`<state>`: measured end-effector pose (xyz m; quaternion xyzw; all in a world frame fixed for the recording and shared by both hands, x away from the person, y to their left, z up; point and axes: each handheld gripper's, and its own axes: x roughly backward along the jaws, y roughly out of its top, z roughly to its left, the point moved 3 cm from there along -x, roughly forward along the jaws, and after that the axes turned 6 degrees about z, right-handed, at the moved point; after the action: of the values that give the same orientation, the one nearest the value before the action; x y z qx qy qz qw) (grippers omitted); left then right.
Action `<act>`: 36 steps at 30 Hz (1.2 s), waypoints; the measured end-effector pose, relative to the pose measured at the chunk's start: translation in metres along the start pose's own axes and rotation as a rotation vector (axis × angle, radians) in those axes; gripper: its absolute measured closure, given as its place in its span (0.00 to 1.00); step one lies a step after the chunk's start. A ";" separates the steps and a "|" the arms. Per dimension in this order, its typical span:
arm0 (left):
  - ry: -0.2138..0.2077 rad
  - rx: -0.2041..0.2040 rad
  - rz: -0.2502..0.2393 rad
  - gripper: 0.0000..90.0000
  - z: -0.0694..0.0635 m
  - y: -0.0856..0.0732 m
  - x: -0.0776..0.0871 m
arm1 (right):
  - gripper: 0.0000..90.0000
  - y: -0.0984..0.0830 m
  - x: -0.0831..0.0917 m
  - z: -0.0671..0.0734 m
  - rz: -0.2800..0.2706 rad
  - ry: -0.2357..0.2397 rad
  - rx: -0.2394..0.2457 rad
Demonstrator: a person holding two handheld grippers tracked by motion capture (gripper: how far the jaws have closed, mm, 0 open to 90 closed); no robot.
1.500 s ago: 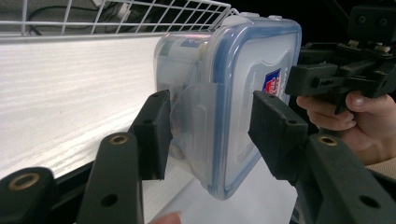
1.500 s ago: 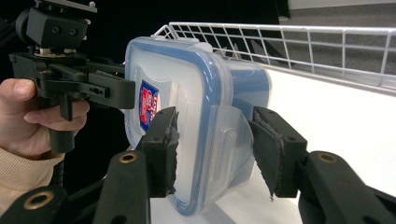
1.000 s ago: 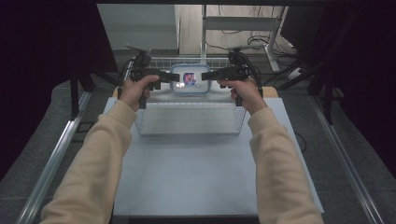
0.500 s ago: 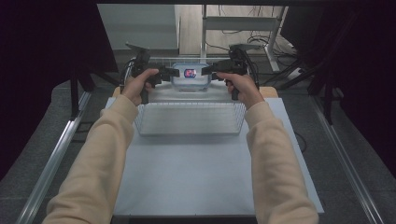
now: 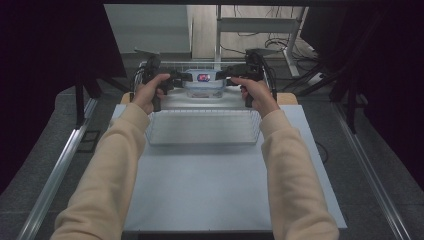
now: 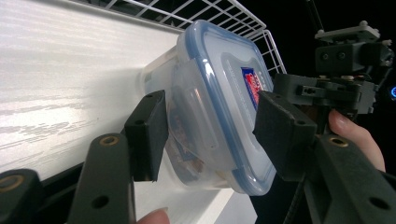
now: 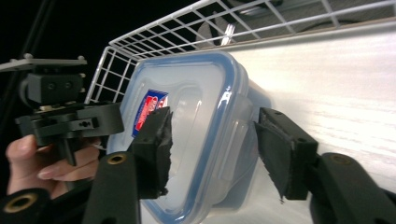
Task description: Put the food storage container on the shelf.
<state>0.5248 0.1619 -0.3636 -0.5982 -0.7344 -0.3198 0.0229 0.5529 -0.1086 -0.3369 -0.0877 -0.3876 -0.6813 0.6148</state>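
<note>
I've carried the container (image 5: 202,83) farther back over the counter (image 5: 220,190). My left gripper (image 6: 205,135) and right gripper (image 7: 210,149) fingers straddle its ends; whether they clamp, I cannot tell.

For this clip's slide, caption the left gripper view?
Left gripper straddles a clear, blue-rimmed lidded box by its end clip, jaws open.

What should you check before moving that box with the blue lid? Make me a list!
1. Left gripper has jaws on both sides of the box: ok.
2. Right gripper likewise straddles it: ok.
3. Jaws actually squeezing the box: cannot tell.
4. Blue-rimmed lid seated all round: ok where visible.
5. Wire basket nearer the person looks empty: ok.
</note>
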 end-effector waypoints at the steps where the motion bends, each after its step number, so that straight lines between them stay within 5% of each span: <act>1: 0.019 -0.013 0.000 0.46 -0.001 0.000 0.000 | 0.44 0.000 0.000 0.001 -0.005 -0.020 0.011; 3: 0.034 -0.028 -0.005 0.36 -0.002 -0.001 0.000 | 0.39 -0.001 0.000 0.001 -0.009 -0.031 0.021; 4: 0.040 -0.041 -0.007 0.30 -0.004 -0.001 0.000 | 0.25 -0.002 -0.001 0.004 -0.010 -0.033 0.029; 10: 0.145 -0.154 -0.053 0.19 -0.020 -0.008 0.011 | 0.15 -0.006 0.009 0.021 -0.055 -0.066 0.105; 14: 0.179 -0.190 -0.065 0.17 -0.027 -0.012 0.016 | 0.14 -0.010 0.016 0.025 -0.071 -0.107 0.160; 19: 0.219 -0.259 -0.075 0.16 -0.039 -0.024 0.024 | 0.17 -0.015 0.024 0.026 -0.095 -0.103 0.200; 22: 0.244 -0.316 -0.083 0.16 -0.044 -0.041 0.033 | 0.19 -0.025 0.034 0.030 -0.107 -0.122 0.282; 36: 0.313 -0.429 -0.098 0.20 -0.051 -0.096 0.051 | 0.26 -0.075 0.065 0.019 -0.104 -0.165 0.433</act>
<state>0.4068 0.1727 -0.3444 -0.4964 -0.6653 -0.5577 -0.0065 0.4629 -0.1505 -0.3165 0.0109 -0.5776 -0.6034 0.5497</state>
